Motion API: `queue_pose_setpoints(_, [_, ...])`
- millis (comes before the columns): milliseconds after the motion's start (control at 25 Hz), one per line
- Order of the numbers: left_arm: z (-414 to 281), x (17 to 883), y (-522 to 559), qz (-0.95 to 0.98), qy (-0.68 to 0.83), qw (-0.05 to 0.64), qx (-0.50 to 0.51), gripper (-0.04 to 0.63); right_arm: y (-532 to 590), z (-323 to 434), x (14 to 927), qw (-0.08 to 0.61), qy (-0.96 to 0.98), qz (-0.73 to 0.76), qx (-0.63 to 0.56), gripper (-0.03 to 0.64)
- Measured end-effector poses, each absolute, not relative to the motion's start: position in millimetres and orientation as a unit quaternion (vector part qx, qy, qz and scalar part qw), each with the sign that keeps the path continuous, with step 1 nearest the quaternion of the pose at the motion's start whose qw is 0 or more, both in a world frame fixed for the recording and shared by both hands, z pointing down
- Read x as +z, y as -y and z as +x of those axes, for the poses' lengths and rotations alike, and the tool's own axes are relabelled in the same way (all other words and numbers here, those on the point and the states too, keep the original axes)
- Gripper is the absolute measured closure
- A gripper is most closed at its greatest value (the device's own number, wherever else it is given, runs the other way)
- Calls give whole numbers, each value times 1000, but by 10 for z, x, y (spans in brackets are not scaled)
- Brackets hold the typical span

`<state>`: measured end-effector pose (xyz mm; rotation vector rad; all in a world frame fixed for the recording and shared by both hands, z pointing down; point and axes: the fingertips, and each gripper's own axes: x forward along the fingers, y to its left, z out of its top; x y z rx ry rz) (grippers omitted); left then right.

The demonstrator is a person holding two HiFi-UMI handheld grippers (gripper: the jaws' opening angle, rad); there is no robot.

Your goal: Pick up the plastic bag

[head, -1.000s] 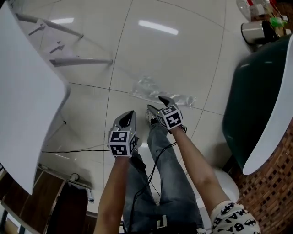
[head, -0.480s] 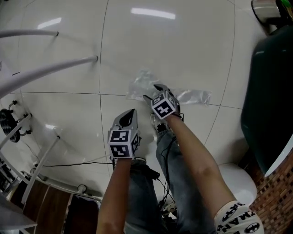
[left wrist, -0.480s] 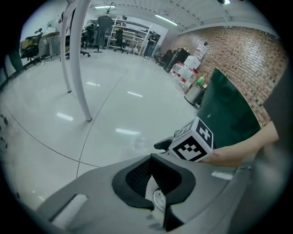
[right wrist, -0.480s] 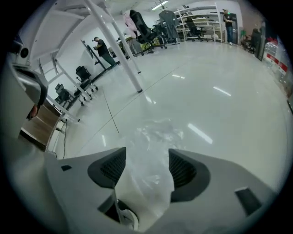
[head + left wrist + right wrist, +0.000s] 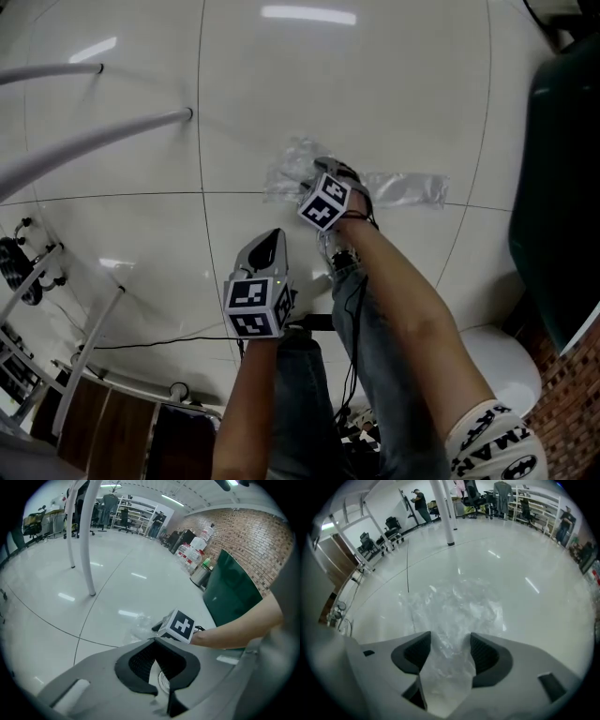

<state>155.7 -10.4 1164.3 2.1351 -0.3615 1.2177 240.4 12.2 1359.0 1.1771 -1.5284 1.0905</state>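
Currently the right gripper [image 5: 327, 170] rests over the plastic bag [image 5: 405, 188] on the floor [image 5: 375, 84], jaws released astride it. Nearer, the left gripper [image 5: 268, 246] is clenched, empty.

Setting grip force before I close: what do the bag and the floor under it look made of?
Plastic bag: thin clear film, glossy, judging by its crinkles, glints and the floor showing through. Floor: probably glazed tile, white and shiny, with dark joint lines and lamp reflections.
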Motion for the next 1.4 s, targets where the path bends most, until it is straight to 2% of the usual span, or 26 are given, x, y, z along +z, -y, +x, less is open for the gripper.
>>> queue_pose_setpoints(40, [1557, 11638, 94, 814, 139, 324, 463, 594, -140, 2429, 13600, 463, 616, 474, 426, 378])
queue_pose_setpoints(80, [1560, 11627, 82, 814, 140, 325, 461, 594, -159, 2450, 13608, 477, 615, 473, 413, 477])
queue_pose_setpoints(120, [1562, 11610, 68, 814, 141, 326, 460, 594, -180, 2460, 13618, 485, 616, 470, 406, 493])
queue_pose_setpoints(200, [1558, 11550, 39, 814, 142, 327, 459, 593, -229, 2468, 13642, 480, 615, 464, 419, 594])
queue_pose_setpoints(320, [1578, 11363, 32, 817, 147, 327, 451, 594, -253, 2537, 13526, 425, 606, 475, 475, 600])
queue_pose_setpoints(440, [1593, 11096, 97, 825, 154, 320, 439, 594, -149, 2600, 13048, 368, 622, 506, 470, 600])
queue_pose_setpoints(720, [1632, 9918, 169, 839, 165, 302, 421, 594, -159, 2713, 11141, 209, 626, 581, 475, 603])
queue_pose_setpoints(880, [1814, 9089, 269, 861, 177, 282, 384, 594, 0, 3001, 9918, 143, 649, 608, 436, 604])
queue_pose_setpoints(1040, [1762, 8149, 447, 880, 187, 260, 351, 594, 175, 3103, 8624, 112, 663, 631, 387, 604])
queue_pose_setpoints(1400, [1012, 6331, 921, 895, 263, 242, 267, 594, 581, 2761, 6203, 75, 709, 640, 286, 604])
